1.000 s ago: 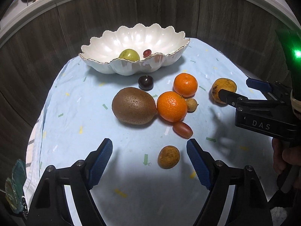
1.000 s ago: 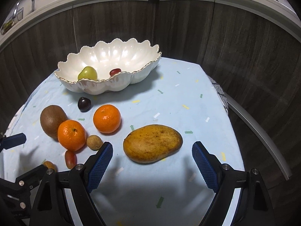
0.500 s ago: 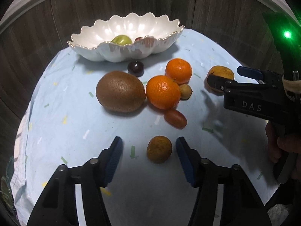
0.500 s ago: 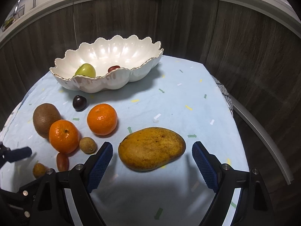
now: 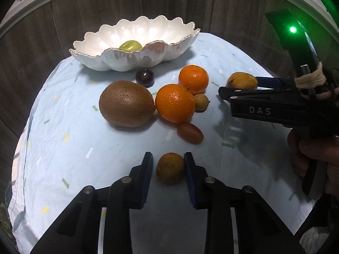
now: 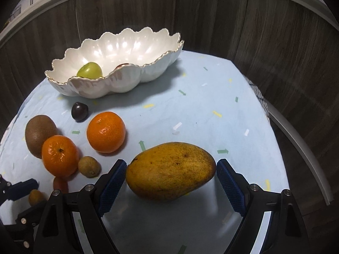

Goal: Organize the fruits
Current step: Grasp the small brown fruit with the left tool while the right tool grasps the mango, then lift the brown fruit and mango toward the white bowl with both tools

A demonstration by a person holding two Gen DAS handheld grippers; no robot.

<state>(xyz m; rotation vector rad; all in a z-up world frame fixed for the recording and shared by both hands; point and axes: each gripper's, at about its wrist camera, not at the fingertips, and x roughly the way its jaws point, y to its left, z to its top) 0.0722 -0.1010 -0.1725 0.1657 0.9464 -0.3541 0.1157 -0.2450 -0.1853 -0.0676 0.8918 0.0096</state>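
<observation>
A small brownish-orange fruit [image 5: 170,168] lies on the pale blue cloth [image 5: 70,139] between the blue pads of my left gripper [image 5: 168,165]. Its jaws are closing and press on the fruit's sides. A large yellow mango [image 6: 170,170] rests on the cloth between the wide-open fingers of my right gripper [image 6: 170,169], whose pads stand close beside both its ends. At the back stands a white scalloped bowl [image 6: 118,80] holding a green fruit [image 6: 90,70] and a partly hidden red one. From the left wrist, the right gripper [image 5: 239,84] reaches in at the right.
Loose on the cloth lie a kiwi [image 5: 126,103], two mandarins [image 5: 174,103] [image 5: 193,78], a dark plum [image 5: 144,77], a small tan fruit [image 5: 200,102] and a red oval fruit [image 5: 190,133]. Dark wood panels ring the table. A hand [image 5: 313,158] holds the right gripper.
My left gripper's jaws have come together from wide open onto the small brownish-orange fruit. My right gripper has sunk toward the mango, which now sits between its fingers.
</observation>
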